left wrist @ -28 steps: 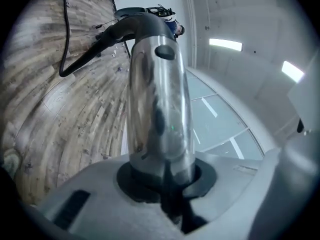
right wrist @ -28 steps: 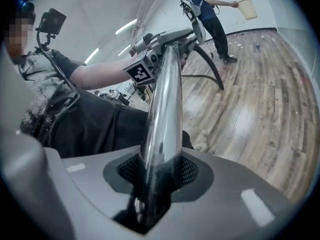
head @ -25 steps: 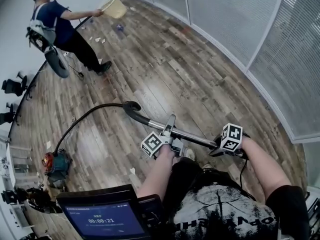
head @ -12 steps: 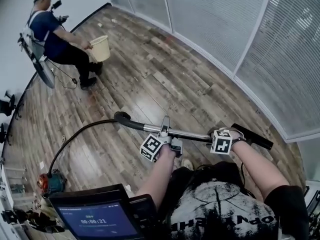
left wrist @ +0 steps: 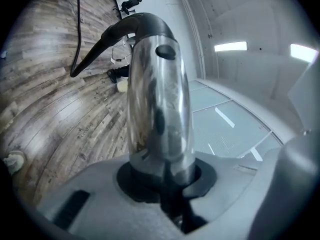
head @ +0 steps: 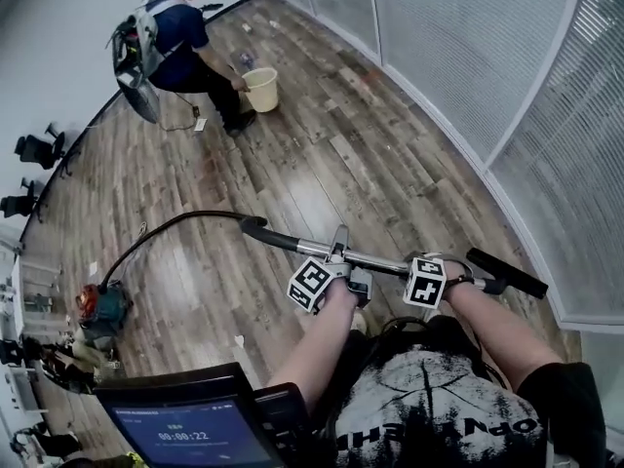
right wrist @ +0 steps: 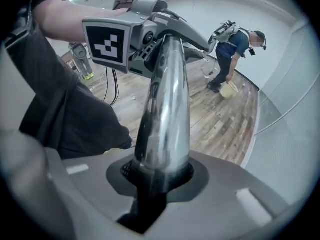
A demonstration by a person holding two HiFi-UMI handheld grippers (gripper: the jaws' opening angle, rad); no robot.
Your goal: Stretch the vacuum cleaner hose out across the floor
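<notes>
Wooden floor (head: pixel 322 164); hose (head: pixel 161 229) tail indistinct

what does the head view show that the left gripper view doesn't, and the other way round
Only the head view: the black floor nozzle at the end of the shiny metal vacuum tube, and the blue-lit tablet screen. Only the left gripper view: the left tongs clamped on that tube up close, and bright ceiling lights. Both: the tube, its black flexible hose and the wooden plank floor.

The vacuum's wand (left wrist: pixel 159 109) is polished metal, mirror-glossy and smooth. Its hose (head: pixel 180 219) looks like matt black plastic. The floor (head: pixel 322 164) is wood-grain plank with a soft sheen.
</notes>
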